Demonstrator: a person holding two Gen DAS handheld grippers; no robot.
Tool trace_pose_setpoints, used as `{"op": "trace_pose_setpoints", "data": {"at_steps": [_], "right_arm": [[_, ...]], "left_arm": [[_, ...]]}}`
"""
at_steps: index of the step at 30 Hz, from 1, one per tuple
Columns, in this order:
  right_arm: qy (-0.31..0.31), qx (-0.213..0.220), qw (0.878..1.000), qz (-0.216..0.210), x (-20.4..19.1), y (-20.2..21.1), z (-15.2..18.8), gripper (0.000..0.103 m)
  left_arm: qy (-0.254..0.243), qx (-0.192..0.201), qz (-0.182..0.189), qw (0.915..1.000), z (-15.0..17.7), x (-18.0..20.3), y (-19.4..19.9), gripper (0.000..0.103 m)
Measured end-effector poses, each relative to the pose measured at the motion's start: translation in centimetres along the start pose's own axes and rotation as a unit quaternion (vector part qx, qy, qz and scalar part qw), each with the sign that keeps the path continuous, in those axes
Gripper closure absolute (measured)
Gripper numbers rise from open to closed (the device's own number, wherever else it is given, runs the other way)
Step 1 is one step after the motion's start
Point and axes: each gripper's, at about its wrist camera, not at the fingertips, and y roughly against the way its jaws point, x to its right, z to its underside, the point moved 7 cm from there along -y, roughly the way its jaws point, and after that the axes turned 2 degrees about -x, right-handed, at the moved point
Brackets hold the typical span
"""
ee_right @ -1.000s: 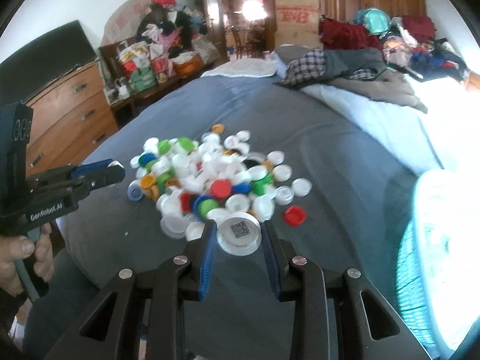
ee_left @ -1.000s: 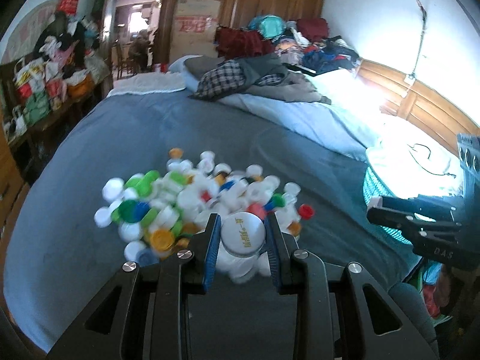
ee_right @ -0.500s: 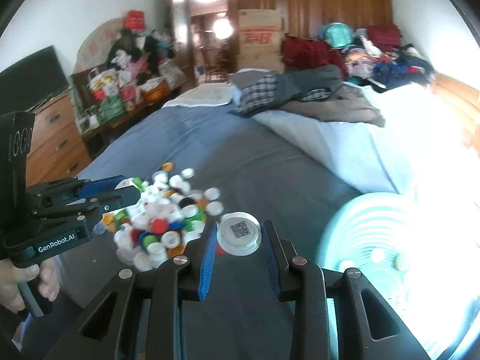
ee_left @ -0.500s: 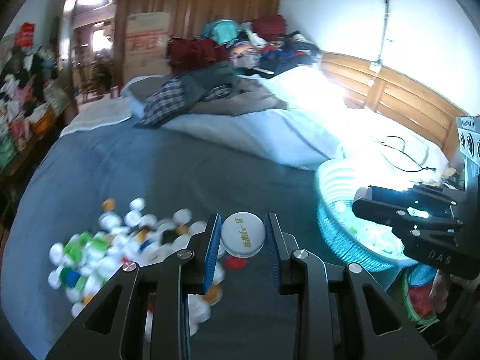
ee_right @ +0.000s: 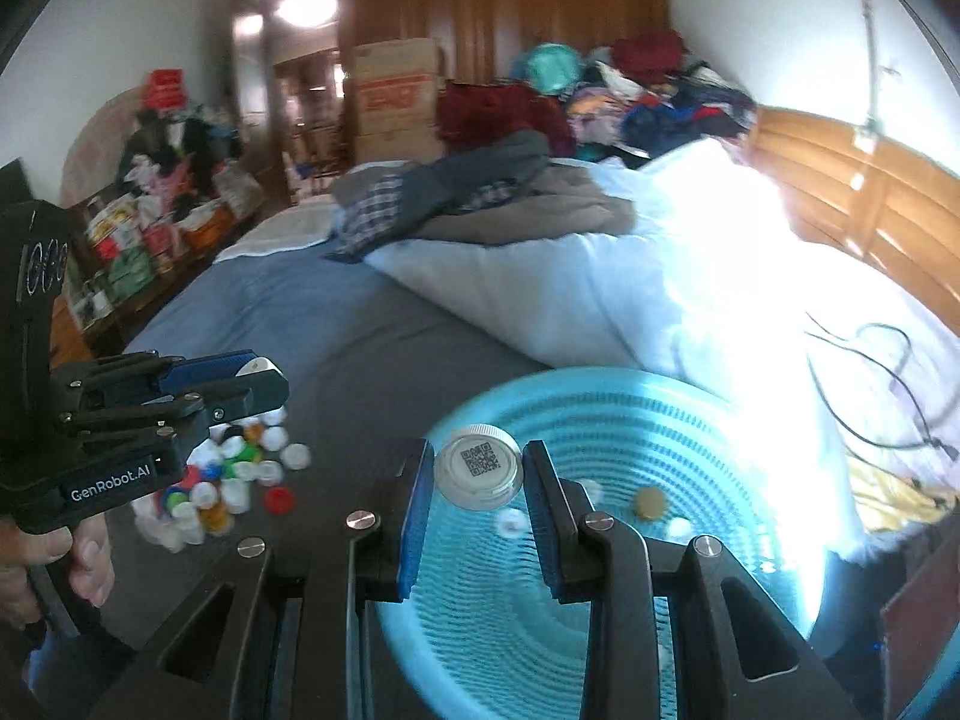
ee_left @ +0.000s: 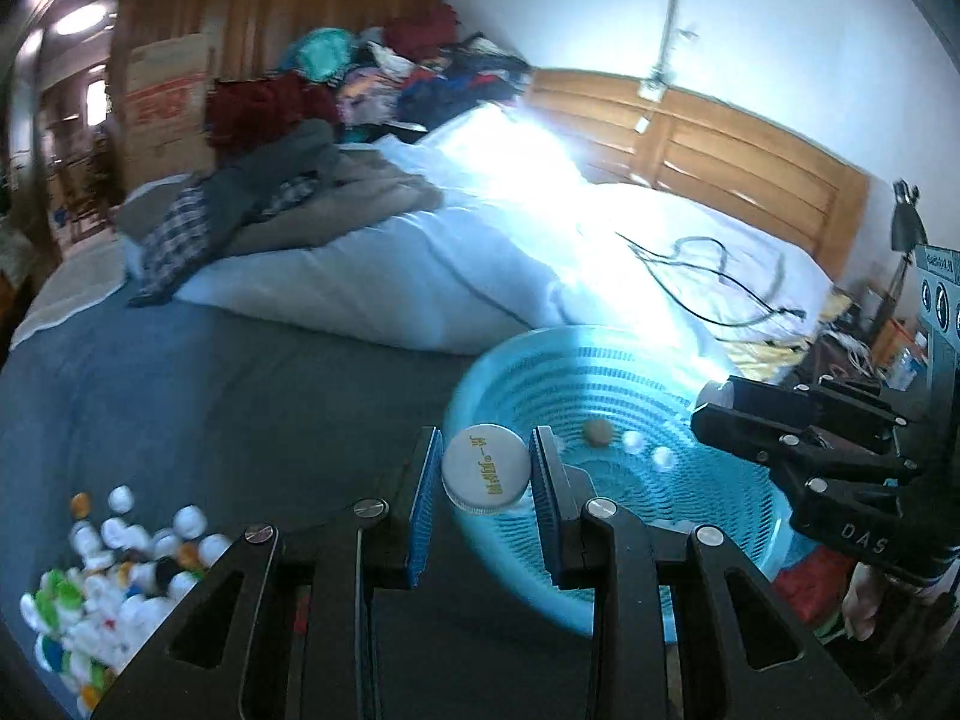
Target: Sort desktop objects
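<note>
The left gripper (ee_left: 486,474) holds a white cap (ee_left: 486,469) with yellow writing on its top, and its jaws are closed tight on the cap's sides. The cap is up in the air, over the near left edge of the blue basket (ee_left: 540,372). The right gripper (ee_right: 478,477) holds a white lid (ee_right: 478,474) with a black square code on top, and its jaws press on both sides of it. This lid also hangs in the air, over the left rim of the same basket (ee_right: 600,384). The basket sits on the bed (ee_right: 360,360), close to a white quilt (ee_right: 570,294). Inside the basket lie a few small caps: one brown cap (ee_right: 650,502) and some white ones (ee_right: 513,522). They look blurry. A pile of caps (ee_right: 234,480) in white, green, blue, red and orange lies on the grey bed cover, to the left of the basket and apart from it. In the left view the same pile (ee_left: 114,576) is at the bottom left corner. A hand (ee_right: 36,558) grips the handle of the left gripper at the left edge of the right view. Clothes (ee_right: 468,192) are heaped on the far side of the bed. A black cord (ee_left: 708,276) lies on the white quilt near the wooden headboard (ee_left: 720,144).
</note>
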Motion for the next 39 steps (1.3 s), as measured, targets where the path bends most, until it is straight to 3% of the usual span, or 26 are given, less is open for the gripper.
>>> {"op": "trace_pose_setpoints", "data": {"at_steps": [7, 12, 13, 14, 15, 16, 17, 23, 27, 28, 31, 33, 35, 39], "right_arm": [[-0.024, -0.015, 1.000, 0.014, 3.8, -0.3, 1.5, 0.070], [-0.031, -0.019, 0.999, 0.016, 4.7, -0.7, 2.2, 0.070], [-0.031, -0.020, 0.999, 0.017, 4.4, -0.8, 2.3, 0.070], [-0.030, -0.018, 0.999, 0.020, 4.4, -0.8, 2.3, 0.070], [-0.029, -0.017, 0.999, 0.024, 4.2, -0.8, 2.3, 0.061], [-0.029, -0.014, 0.999, 0.030, 4.3, -0.7, 2.2, 0.051], [-0.032, -0.006, 0.999, 0.035, 4.4, -0.4, 2.1, 0.034], [-0.032, 0.044, 0.998, 0.022, 2.9, 1.8, 0.8, 0.026], [-0.020, 0.078, 0.997, -0.009, -0.5, 2.9, 0.4, 0.006], [-0.007, 0.081, 0.996, -0.022, -2.5, 2.9, 0.9, 0.006], [0.027, 0.073, 0.995, -0.060, -7.6, 1.6, 2.5, 0.001], [0.053, 0.048, 0.993, -0.090, -11.6, -0.6, 4.5, 0.000], [0.069, 0.007, 0.990, -0.121, -15.5, -4.1, 7.1, 0.000], [0.074, -0.058, 0.985, -0.145, -19.2, -10.9, 10.6, 0.000]], "left_arm": [[-0.034, -0.039, 0.020, 0.9984, -0.1, 4.4, -3.7, 0.078], [-0.042, -0.053, 0.025, 0.9974, 0.5, 5.4, -4.9, 0.078], [-0.044, -0.053, 0.024, 0.9973, 0.6, 5.6, -5.1, 0.077], [-0.046, -0.055, 0.021, 0.9972, 0.6, 5.7, -5.1, 0.064], [-0.046, -0.052, 0.015, 0.9975, 0.6, 5.5, -5.0, 0.044], [-0.045, -0.047, 0.010, 0.9978, 0.5, 5.1, -4.9, 0.040], [-0.041, -0.042, 0.009, 0.9983, 0.4, 4.6, -4.5, 0.039], [-0.023, -0.018, -0.012, 0.9995, 1.0, 0.3, -1.4, 0.039], [0.010, 0.002, -0.062, 0.9980, 4.5, -6.9, 2.8, 0.035], [0.025, 0.004, -0.080, 0.9965, 5.9, -9.2, 4.0, 0.035], [0.088, 0.003, -0.148, 0.9850, 11.0, -16.9, 8.2, 0.035], [0.131, -0.007, -0.189, 0.9731, 15.0, -21.8, 10.8, 0.033], [0.164, -0.027, -0.235, 0.9576, 19.6, -26.3, 12.7, 0.033], [0.249, -0.057, -0.284, 0.9240, 27.5, -33.5, 14.6, 0.033]]}}
